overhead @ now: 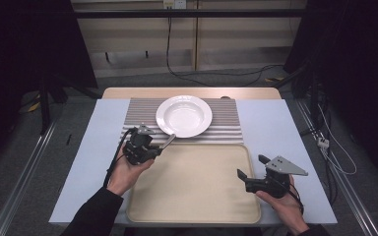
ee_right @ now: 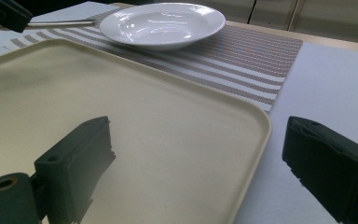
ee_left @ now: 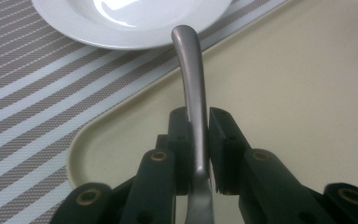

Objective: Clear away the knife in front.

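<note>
A: What's the left claw (overhead: 158, 146) got?

B: It's clamped on a metal utensil handle (ee_left: 193, 88); the jaws pinch it from both sides, and the free end pokes out ahead of the claw, almost at the rim of the white plate (overhead: 184, 115). (Which utensil it is I can't tell, since the business end is hidden below the jaws.)

A: So where should it go?

B: My guess is beside the plate, on the striped mat (overhead: 138, 110) that lies just ahead and to the outer side of the claw. Keep the grip firm, steer the tip clear of the plate's rim, lower it until the handle lies flat on the mat, and only then let the jaws part.

A: And the right claw (overhead: 249, 167)?

B: Jaws spread wide, holding nothing, over the near corner of the beige tray (overhead: 197, 196). It's well apart from the utensil, so best left parked there.
</note>
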`<state>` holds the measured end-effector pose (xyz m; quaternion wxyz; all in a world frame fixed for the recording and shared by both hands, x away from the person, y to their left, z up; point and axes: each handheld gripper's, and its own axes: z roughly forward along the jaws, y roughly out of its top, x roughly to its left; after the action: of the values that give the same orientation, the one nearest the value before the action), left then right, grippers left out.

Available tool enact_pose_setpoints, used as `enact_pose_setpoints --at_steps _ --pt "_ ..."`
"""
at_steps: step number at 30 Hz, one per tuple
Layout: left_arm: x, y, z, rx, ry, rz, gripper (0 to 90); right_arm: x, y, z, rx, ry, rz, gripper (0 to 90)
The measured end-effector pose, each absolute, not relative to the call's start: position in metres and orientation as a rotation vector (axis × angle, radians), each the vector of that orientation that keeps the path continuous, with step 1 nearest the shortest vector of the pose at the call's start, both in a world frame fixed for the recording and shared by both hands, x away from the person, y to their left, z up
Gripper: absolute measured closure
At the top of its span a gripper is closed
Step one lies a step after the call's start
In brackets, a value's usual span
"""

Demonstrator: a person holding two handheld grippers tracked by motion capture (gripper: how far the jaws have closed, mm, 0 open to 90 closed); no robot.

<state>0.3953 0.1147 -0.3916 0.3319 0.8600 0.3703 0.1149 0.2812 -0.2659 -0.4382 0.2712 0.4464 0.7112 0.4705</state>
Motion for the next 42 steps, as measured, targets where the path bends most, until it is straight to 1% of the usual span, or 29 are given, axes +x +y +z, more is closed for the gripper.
enact_pose_setpoints --at_steps 9,20,25,30,33,42 --pt "0.389 0.100 -0.409 2.298 0.965 0.307 80.0 0.280 -0.266 -0.438 1.201 1.915 1.266 8.0" --pt "0.387 0.095 -0.425 2.347 0.979 0.293 80.0 0.279 -0.265 -0.437 1.200 1.917 1.268 8.0" --pt "0.390 0.096 -0.427 2.344 0.993 0.276 80.0 0.279 -0.265 -0.437 1.199 1.919 1.268 8.0" --pt "0.391 0.093 -0.433 2.374 0.991 0.267 80.0 0.279 -0.265 -0.437 1.198 1.918 1.267 8.0" --pt "0.391 0.091 -0.433 2.388 0.987 0.284 79.9 0.278 -0.265 -0.437 1.195 1.918 1.267 8.0" --pt "0.389 0.090 -0.435 2.375 1.016 0.262 79.8 0.278 -0.265 -0.437 1.191 1.919 1.264 7.9"
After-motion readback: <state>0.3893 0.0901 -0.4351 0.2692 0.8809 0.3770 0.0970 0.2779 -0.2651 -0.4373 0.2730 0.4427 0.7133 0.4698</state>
